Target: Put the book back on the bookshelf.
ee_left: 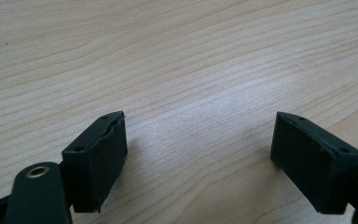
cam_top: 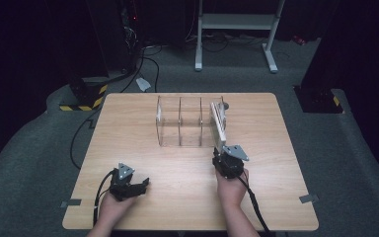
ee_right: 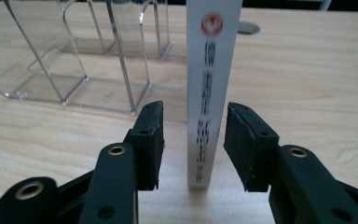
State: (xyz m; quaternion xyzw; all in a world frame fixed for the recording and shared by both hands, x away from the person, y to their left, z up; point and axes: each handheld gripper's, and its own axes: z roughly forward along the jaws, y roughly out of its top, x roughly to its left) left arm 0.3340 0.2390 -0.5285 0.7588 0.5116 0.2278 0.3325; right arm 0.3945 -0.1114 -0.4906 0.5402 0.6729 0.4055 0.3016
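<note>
The book [ee_right: 209, 93] stood upright on the surface [cam_top: 143, 158], spine toward the right claw [ee_right: 193, 144], so its long axis ran straight up from the wood. In the high view the book [cam_top: 218, 126] sat at the right end of the clear rack [cam_top: 180, 123], its covers running front to back, parallel to the rack's dividers; whether it stood inside the last slot or just outside the end wall could not be told from that angle. Printed characters ran down the white spine under a red round mark, too blurred to read.

The right claw had its jaws apart on either side of the spine's lower part, a gap showing on each side, so the pads did not press on the book. No earlier look was at hand to compare.

The left claw [ee_left: 198, 154] rested low over bare wood near the front left of the surface, well apart from the rack, jaws spread wide with nothing between them.
</note>
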